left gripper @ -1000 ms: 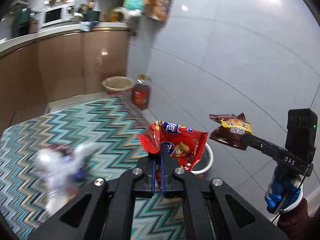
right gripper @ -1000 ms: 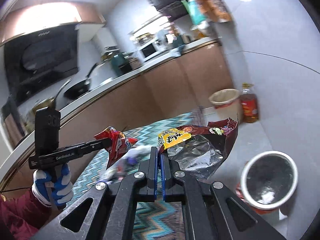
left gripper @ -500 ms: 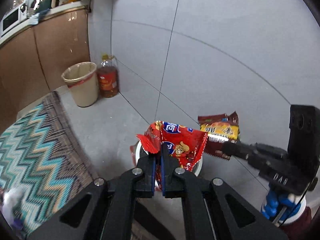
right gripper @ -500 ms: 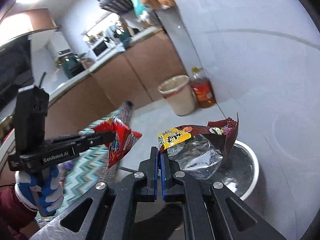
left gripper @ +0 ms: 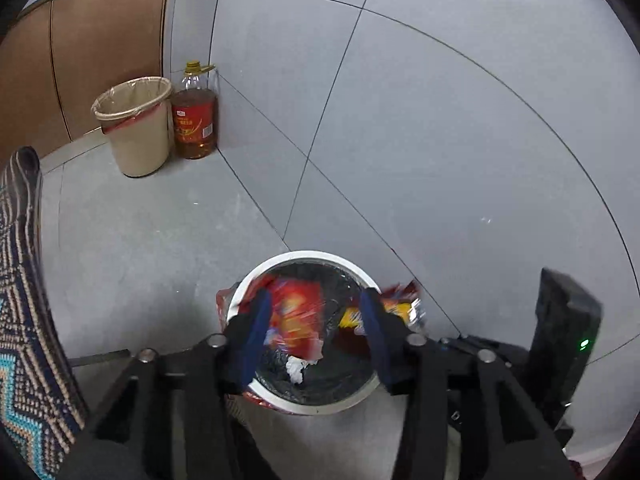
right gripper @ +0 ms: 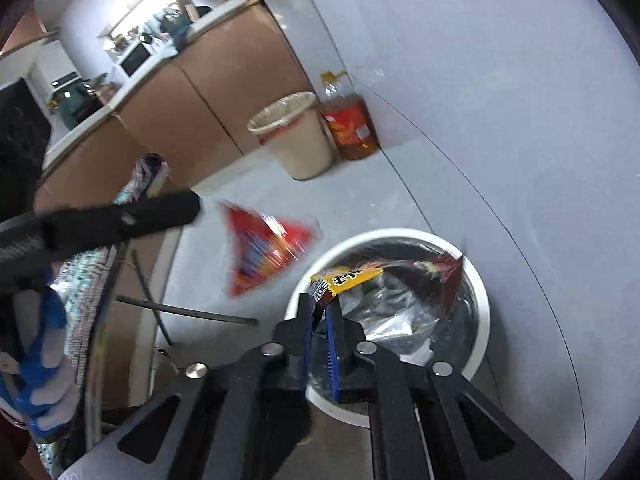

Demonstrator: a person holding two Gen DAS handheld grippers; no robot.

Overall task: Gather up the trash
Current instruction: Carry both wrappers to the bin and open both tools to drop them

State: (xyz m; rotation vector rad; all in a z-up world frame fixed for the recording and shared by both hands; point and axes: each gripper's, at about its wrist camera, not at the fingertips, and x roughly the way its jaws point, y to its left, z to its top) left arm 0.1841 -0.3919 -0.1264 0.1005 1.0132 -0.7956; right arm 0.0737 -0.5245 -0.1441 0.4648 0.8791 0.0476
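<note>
- left wrist view: the left gripper (left gripper: 316, 322) hangs over the round white-rimmed bin (left gripper: 362, 278); its fingers (left gripper: 256, 326) have just been opening and grip nothing, and the blurred red snack wrapper (left gripper: 298, 316) sits loose between them above the bin's mouth.
- a beige waste basket (left gripper: 136, 128) and an oil bottle (left gripper: 196, 114) stand by the wall.
- right wrist view: the right gripper (right gripper: 322, 316) has just begun to part, yet its fingers (right gripper: 332, 340) remain grasping the brown and yellow wrapper (right gripper: 352, 276) over the bin (right gripper: 482, 312).
- the red wrapper (right gripper: 264, 248) is in mid-air, apart from the left gripper (right gripper: 160, 212).

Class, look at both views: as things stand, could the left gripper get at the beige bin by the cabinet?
Probably yes: the left gripper is open over the white-rimmed bin, and only bare floor lies before the beige bin.
</note>
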